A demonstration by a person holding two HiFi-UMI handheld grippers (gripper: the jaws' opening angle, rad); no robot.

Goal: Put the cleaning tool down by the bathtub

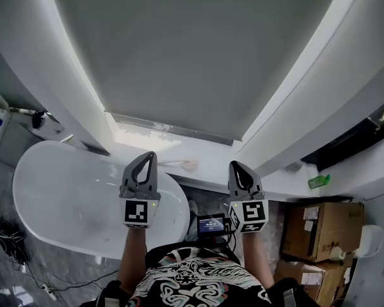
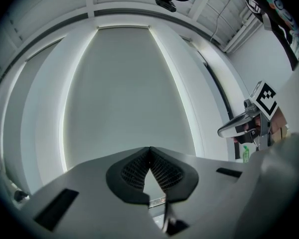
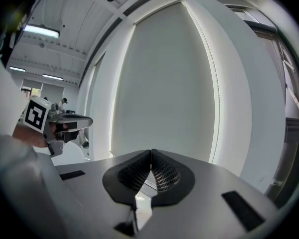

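Observation:
The white bathtub lies at the lower left of the head view. A pale, pinkish long-handled thing, perhaps the cleaning tool, rests on the window sill just beyond the tub. My left gripper is held up over the tub's right end, and my right gripper is level with it further right. Both point at the window, shut with nothing between the fingers. In the left gripper view the jaws meet tip to tip, with the right gripper at the side. The right gripper view shows its jaws closed too.
A grey roller blind covers the window ahead. Cardboard boxes are stacked at the lower right, with a green bottle on the ledge above them. A small screen device sits between my arms. Cables lie on the floor left of the tub.

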